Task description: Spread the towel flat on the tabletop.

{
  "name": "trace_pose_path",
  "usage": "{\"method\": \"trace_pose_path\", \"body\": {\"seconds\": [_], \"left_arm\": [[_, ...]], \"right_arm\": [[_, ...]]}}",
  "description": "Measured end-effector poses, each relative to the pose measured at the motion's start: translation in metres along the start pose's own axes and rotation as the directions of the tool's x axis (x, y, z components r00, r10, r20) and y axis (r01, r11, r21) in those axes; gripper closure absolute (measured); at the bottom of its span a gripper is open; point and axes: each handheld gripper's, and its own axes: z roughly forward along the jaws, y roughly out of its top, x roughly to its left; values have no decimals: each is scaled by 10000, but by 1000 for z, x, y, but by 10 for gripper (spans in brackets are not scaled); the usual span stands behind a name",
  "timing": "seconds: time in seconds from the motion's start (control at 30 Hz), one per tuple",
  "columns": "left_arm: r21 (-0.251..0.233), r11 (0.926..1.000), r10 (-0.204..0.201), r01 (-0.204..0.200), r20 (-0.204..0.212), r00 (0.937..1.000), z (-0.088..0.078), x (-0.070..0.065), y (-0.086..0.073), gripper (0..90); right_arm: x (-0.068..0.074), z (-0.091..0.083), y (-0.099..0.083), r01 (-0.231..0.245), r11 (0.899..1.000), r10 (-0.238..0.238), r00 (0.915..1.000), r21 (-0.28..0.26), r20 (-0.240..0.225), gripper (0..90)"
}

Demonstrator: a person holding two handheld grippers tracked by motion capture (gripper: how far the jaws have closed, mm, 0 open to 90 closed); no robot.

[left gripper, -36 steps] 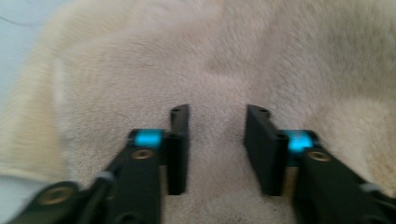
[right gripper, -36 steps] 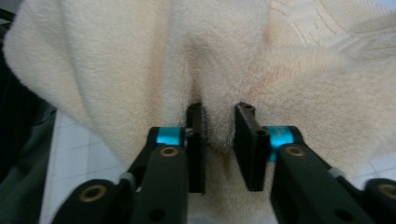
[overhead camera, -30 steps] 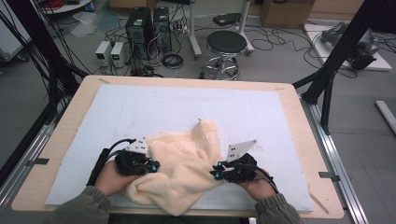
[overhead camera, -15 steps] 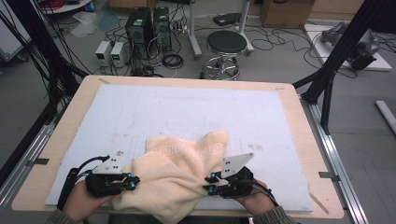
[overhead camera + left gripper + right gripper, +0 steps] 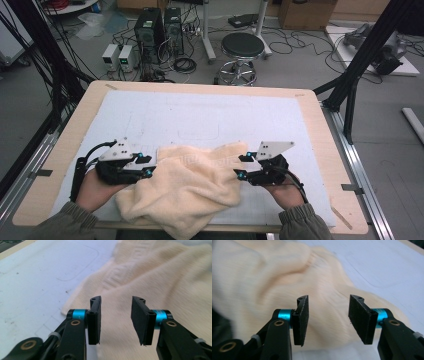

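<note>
Setting: a robotics or electronics laboratory. Indicators — two black tower computers [image 5: 159, 30] standing on the grey floor, two small white bench power units [image 5: 119, 56] beside them, loose black cables [image 5: 280, 37] trailing across the floor, a round black swivel stool [image 5: 242, 47], black metal frame struts [image 5: 367, 55], and a wooden-edged worktable [image 5: 75, 125] with a white mat.

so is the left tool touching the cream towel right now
Apart. In the left gripper view the left tool has just opened, jaws spread with nothing between them, and the cream towel lies on the table beyond and below the pads, a clear gap showing.
</note>
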Motion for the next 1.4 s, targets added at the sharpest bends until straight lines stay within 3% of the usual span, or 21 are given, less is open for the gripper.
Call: {"method": "trace_pose_path", "body": {"seconds": [0.1,0.2,0.3,0.37,0.43,0.5,0.6,0.7,0.87,0.97,1.03,1.1,1.17,1.23,1.3,1.4], "left_arm": [[397,9991,-135,151,-417,9990,23,13,0,592],[1084,9940,-110,173,-585,9982,44,21,-3,583],[1570,9874,-59,171,-717,9974,64,27,-7,573],[1847,9822,-194,342,-815,9965,72,32,-10,569],[1974,9779,-531,685,-825,9952,80,37,-13,575],[1954,9747,-952,1086,-766,9925,85,41,-16,576],[1844,9748,-1136,1255,-739,9908,86,41,-16,630],[1912,9741,-1113,1204,-577,9921,86,40,-15,783],[1641,9787,-1135,1235,-690,9911,86,41,-12,847],[816,9869,-1297,1393,-1129,9851,80,43,-5,853],[380,9888,-1369,1447,-1595,9777,77,47,0,852],[265,9853,-1619,1687,-1691,9722,78,51,2,837],[145,9831,-1768,1826,-1846,9668,79,55,1,791],[-1,9807,-1926,1955,-1705,9664,78,57,0,744],[-17,9797,-1981,2005,-1625,9666,77,59,0,701],[283,9794,-1947,2002,-1342,9716,83,58,-1,672]], "right_arm": [[-16,13,-7,-317,9990,306,9989,307,346,468],[-29,29,-14,-564,9963,543,9979,648,340,442],[-37,45,-20,-661,9893,616,9974,1301,379,434],[-39,54,-23,-722,9829,677,9972,1696,323,447],[-39,59,-24,-647,9827,614,9978,1733,243,474],[-40,58,-24,-682,9834,662,9977,1679,176,574],[-41,56,-25,-687,9837,719,9973,1661,-132,804],[-39,55,-21,-420,9813,456,9989,1876,-145,845],[-47,41,-11,-422,9880,350,9981,1489,502,848],[-51,32,-2,-542,9925,447,9952,1096,872,848],[-54,32,3,-577,9935,470,9929,976,1094,846],[-56,40,1,-724,9898,585,9918,1224,1138,833],[-58,47,-3,-827,9827,633,9909,1660,1187,720],[-61,46,-5,-1044,9850,917,9912,1376,956,652],[-62,40,-5,-972,9896,866,9912,1061,1006,599],[-64,32,-9,-1114,9895,1023,9899,921,978,535]]}}
